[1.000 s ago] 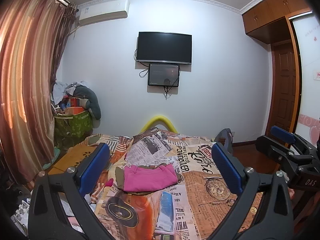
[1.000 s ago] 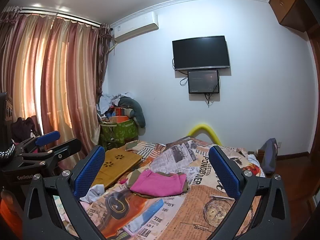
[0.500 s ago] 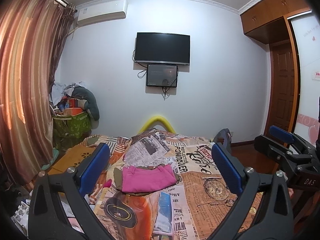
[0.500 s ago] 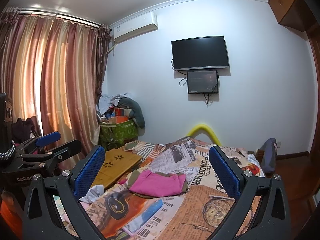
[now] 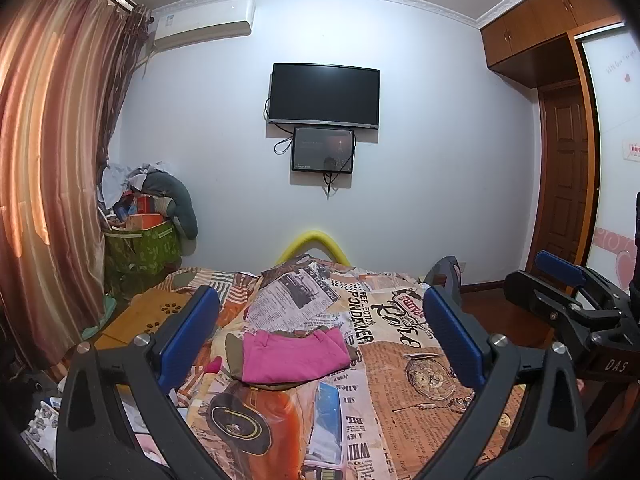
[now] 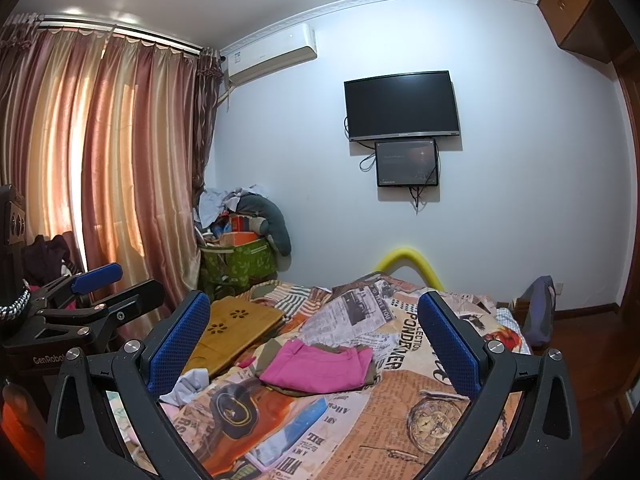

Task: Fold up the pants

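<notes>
the left gripper (image 5: 320,344) is hovering above the near end of a bed (image 5: 420,380), its blue-padded jaws spread wide and holding nothing. the right gripper (image 6: 316,344) is hovering beside it, jaws likewise wide apart and empty, and each gripper is showing at the edge of the other's view. the bed is wearing a cover printed with newspaper text, a car and a pocket watch. the pink pants (image 5: 292,356) are lying folded in a neat rectangle on the middle of the bed, resting on an olive garment (image 5: 234,354), well apart from both grippers. a wooden tray (image 6: 232,332) is sitting on the bed's left side. farther off, a green bin (image 5: 140,248) heaped with clutter is standing by the curtains (image 6: 100,184). on the far wall, a tv (image 5: 324,96) is hanging above a smaller screen (image 5: 322,150).
</notes>
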`<state>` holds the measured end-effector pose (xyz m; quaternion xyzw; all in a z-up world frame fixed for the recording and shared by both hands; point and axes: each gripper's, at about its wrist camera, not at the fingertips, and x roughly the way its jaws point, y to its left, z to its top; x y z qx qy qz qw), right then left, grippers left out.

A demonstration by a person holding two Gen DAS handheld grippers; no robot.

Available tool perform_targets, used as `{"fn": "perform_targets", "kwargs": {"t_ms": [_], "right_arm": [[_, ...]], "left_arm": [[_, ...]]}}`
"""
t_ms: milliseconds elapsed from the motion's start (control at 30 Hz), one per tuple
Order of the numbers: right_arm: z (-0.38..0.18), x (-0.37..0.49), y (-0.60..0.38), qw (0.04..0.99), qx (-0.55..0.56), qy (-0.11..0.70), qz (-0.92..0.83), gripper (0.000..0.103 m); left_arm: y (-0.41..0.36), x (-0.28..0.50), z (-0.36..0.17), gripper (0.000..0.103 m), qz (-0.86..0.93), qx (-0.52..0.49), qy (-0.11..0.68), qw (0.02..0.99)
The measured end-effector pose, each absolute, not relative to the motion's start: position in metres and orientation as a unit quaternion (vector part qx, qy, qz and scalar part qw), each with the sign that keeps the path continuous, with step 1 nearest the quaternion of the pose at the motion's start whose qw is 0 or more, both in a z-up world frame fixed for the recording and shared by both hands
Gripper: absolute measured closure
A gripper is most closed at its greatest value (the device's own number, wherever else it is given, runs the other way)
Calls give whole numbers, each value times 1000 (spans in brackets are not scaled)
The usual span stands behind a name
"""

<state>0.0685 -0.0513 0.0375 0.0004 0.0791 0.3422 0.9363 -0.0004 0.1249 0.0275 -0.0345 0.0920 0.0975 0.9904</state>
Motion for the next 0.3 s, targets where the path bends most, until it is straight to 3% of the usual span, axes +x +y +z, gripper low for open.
{"fn": "perform_targets", "kwargs": {"t_ms": [300], "right_arm": [[36, 69, -52, 935, 1, 81, 344, 0]], "left_arm": [[124, 0, 25, 0, 92, -29, 96, 991]]}}
